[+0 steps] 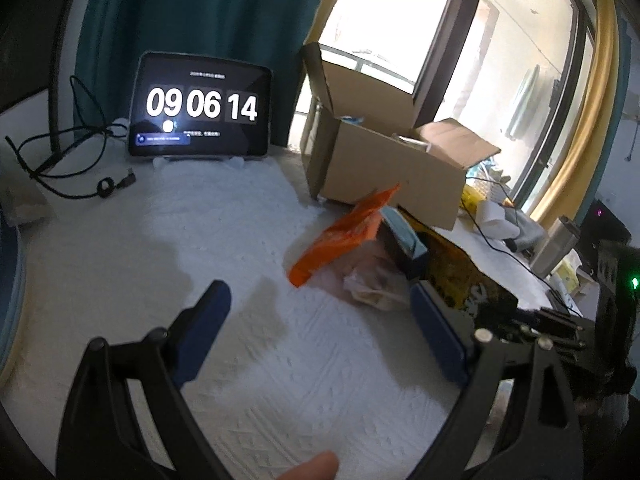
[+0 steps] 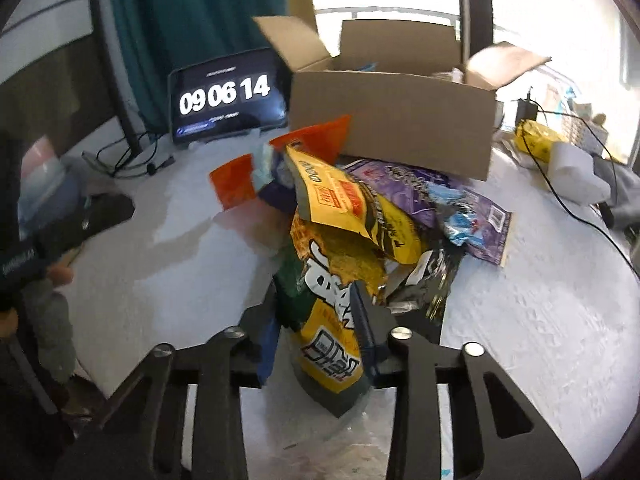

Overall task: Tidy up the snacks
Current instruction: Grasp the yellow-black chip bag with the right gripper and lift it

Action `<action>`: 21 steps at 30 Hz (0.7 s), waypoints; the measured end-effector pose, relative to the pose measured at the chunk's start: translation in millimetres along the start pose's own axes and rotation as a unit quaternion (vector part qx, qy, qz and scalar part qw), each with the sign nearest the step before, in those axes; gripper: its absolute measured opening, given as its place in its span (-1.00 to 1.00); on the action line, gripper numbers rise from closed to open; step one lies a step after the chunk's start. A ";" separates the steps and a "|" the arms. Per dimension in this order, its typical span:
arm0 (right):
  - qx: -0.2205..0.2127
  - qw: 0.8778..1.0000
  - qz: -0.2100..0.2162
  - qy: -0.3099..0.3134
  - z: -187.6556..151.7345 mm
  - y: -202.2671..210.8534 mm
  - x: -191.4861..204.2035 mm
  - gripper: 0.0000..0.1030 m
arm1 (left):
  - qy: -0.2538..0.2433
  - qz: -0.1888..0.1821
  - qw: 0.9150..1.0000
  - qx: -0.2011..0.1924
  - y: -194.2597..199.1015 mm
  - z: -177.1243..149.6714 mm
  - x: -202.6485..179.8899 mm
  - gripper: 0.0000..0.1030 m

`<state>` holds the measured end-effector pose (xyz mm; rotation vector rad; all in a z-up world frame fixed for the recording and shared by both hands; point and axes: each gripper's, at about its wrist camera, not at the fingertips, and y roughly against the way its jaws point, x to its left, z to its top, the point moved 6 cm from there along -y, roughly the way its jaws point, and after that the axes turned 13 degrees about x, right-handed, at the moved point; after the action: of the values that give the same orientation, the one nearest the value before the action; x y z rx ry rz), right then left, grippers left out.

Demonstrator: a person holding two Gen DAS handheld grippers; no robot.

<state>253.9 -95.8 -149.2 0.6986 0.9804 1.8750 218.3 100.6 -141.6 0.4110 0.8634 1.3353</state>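
Note:
An open cardboard box (image 2: pixel 392 120) stands at the back of the white cloth table (image 2: pixel 540 320); it also shows in the left wrist view (image 1: pixel 384 168). A heap of snack bags lies in front of it: an orange bag (image 1: pixel 340 236), a purple bag (image 2: pixel 420 188), yellow bags. My right gripper (image 2: pixel 316 320) is shut on a yellow and black snack bag (image 2: pixel 328 280) and holds it up. My left gripper (image 1: pixel 320 312) is open and empty, above the cloth just left of the heap.
A tablet clock (image 1: pixel 200 106) stands at the back left with black cables (image 1: pixel 68 160) beside it. More cables, a yellow packet (image 2: pixel 536 140) and white items lie to the right of the box. Teal curtain and window behind.

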 end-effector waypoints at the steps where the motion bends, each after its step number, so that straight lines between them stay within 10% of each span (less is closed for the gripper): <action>1: 0.001 1.000 -0.002 0.000 1.6 -1.1 -1.5 -0.37 | -0.002 -0.001 1.000 0.002 -1.3 -0.4 -1.3 0.79; 10: 0.020 0.999 -0.033 0.012 11.2 -30.2 -2.5 -0.67 | -0.017 -0.006 1.000 0.008 -3.8 -3.3 -14.6 0.79; 21: -0.059 0.998 -0.008 0.031 25.4 50.3 -3.3 -0.95 | -0.050 -0.049 0.997 0.030 -5.3 -11.6 -61.9 0.79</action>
<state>252.7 -105.0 -93.5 0.5651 0.9033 1.9326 213.4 38.1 -133.8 0.4716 0.8322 1.1904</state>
